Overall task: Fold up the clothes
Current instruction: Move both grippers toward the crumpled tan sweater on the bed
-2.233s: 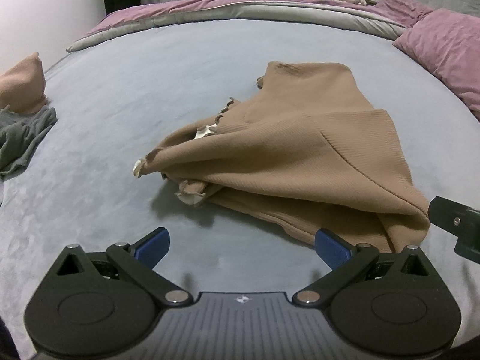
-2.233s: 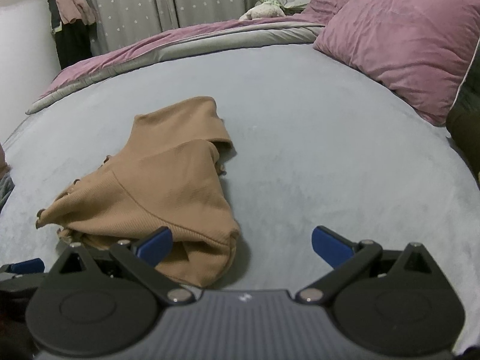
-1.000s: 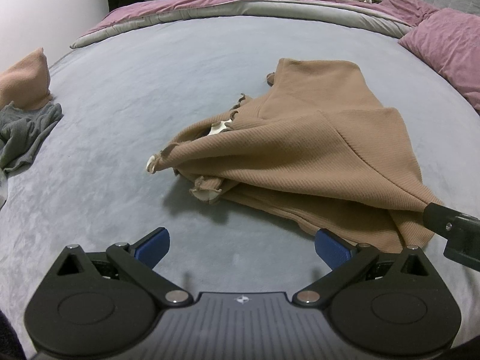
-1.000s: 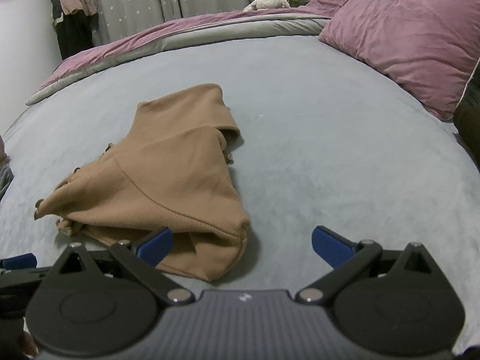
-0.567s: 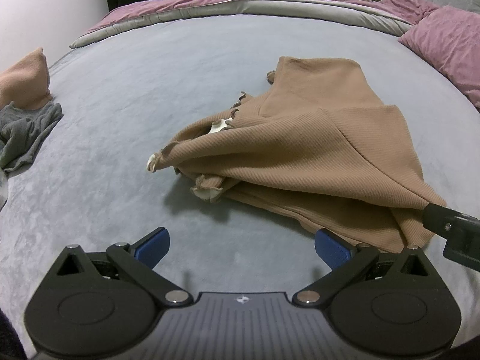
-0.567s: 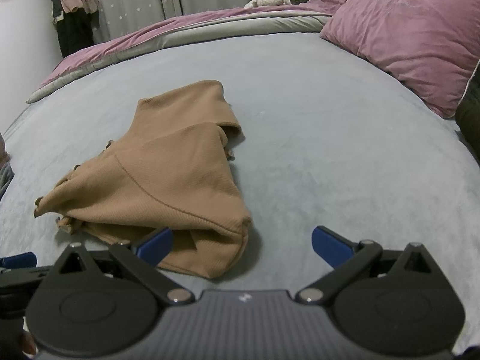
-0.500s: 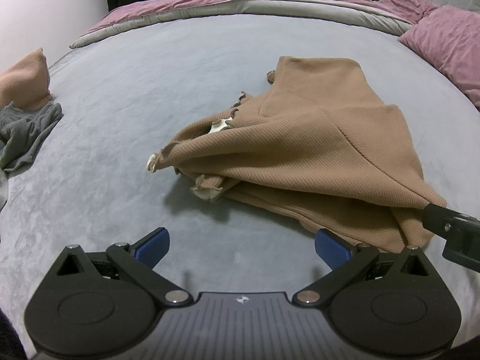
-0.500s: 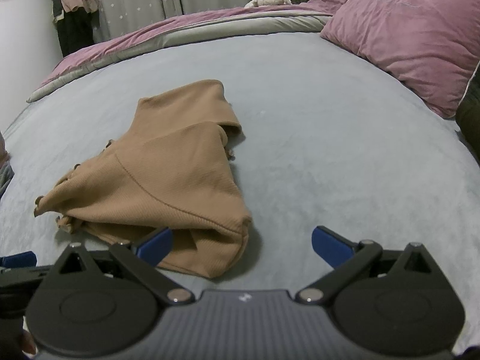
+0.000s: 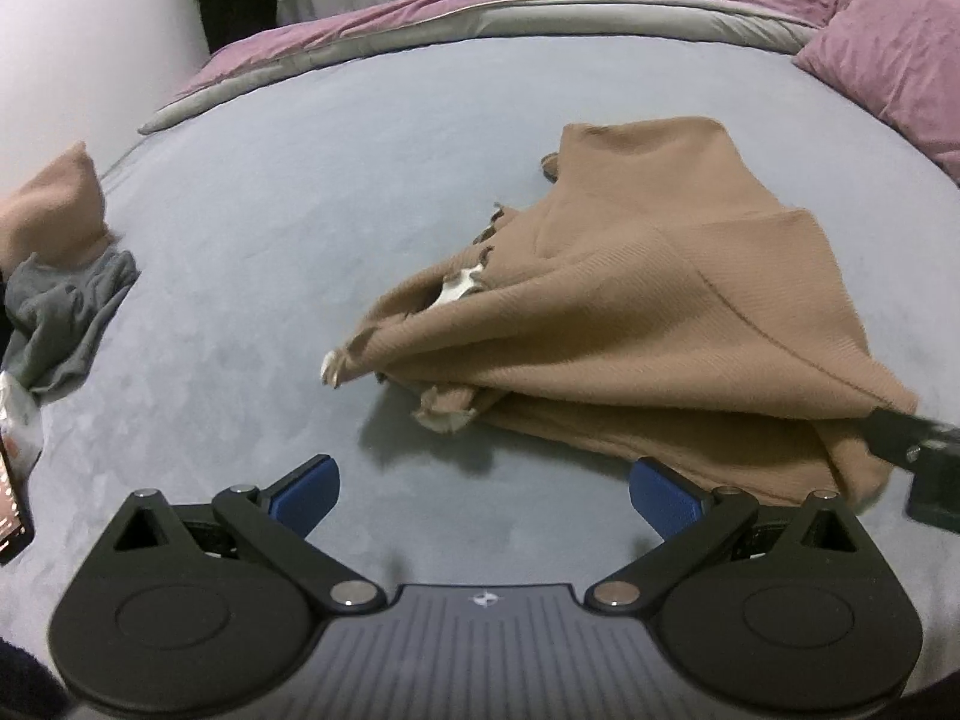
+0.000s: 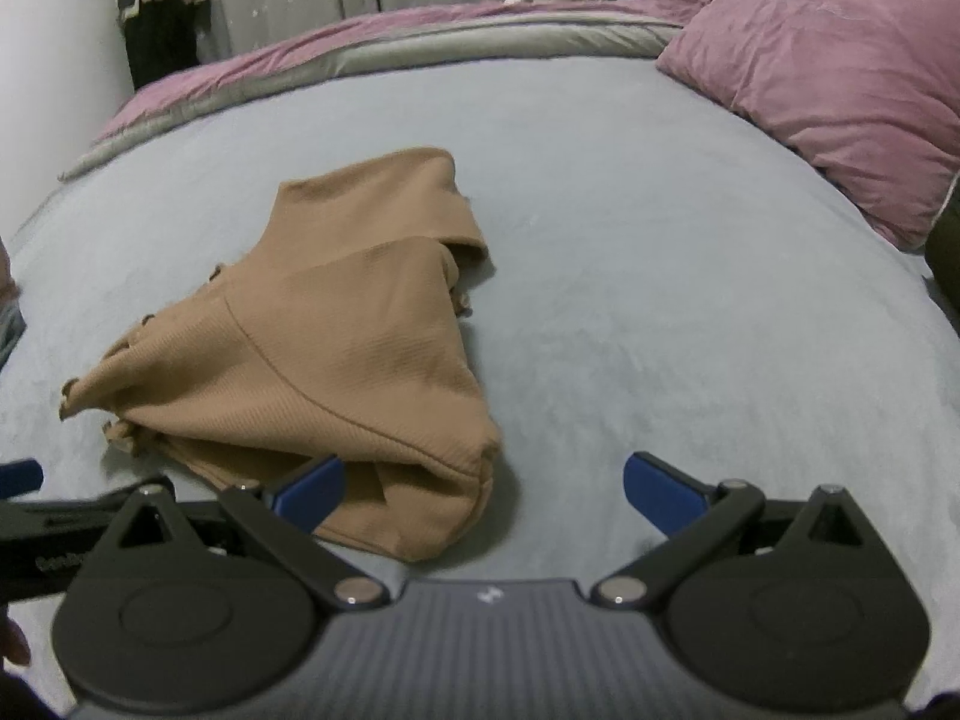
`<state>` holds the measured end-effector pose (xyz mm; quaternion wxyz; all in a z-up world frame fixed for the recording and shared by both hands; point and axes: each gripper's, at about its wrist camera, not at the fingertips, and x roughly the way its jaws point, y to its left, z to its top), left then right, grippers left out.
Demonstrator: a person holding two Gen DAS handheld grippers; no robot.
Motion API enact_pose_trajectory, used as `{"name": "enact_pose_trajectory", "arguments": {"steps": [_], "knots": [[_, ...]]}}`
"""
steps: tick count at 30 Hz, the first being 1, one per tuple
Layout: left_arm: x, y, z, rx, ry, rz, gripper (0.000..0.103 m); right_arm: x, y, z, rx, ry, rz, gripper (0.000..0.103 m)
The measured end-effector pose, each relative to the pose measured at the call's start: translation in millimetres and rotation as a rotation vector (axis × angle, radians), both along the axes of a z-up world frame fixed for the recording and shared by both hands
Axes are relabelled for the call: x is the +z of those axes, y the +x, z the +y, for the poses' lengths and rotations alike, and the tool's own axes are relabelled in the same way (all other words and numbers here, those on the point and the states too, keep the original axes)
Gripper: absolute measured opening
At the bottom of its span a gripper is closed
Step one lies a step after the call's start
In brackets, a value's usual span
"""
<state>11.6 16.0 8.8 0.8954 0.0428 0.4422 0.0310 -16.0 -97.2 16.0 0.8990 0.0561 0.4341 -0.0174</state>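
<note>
A tan ribbed garment (image 9: 648,324) lies bunched in the middle of the grey-blue bedspread (image 9: 300,192), layers thrown over one another and a frilled edge with a white tag poking out on its left side, so it reads as a heap that must first be spread flat before any fold can go in. Both tools hang low at the near edge of the bed, which looks like a stance for reaching in from the front. The left gripper (image 9: 483,489) has its blue pads spread wide with nothing between them, above bare bedspread just short of the frilled corner. The right gripper (image 10: 483,486) is likewise released and holds nothing; its left pad overlaps the near hem of the garment in the picture, though I cannot tell whether it touches the cloth. I judge that each is lined up to take one near corner. Off to the left, well apart from the garment, a crumpled grey cloth (image 9: 66,324) and a peach-coloured piece (image 9: 51,216) sit at the bed's edge; pink pillows (image 10: 834,78) lie to the right and a rolled pink-and-grey duvet (image 10: 372,48) runs along the far side. None of these crowds the working area; the real obstacle is the garment's own tangle.
</note>
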Motion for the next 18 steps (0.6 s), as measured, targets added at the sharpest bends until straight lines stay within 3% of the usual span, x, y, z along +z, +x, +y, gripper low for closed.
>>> {"name": "enact_pose_trajectory", "arguments": {"steps": [8,18], "knots": [[2.9,17.6,9.5,0.029,-0.045,-0.04,0.103,4.8,27.1,3.2,0.016,0.015,0.0,0.103],[-32.0,36.3,18.7,0.053,-0.054,0.002,0.103,-36.7,57.3,0.1,0.038,0.115,0.047,0.103]]}}
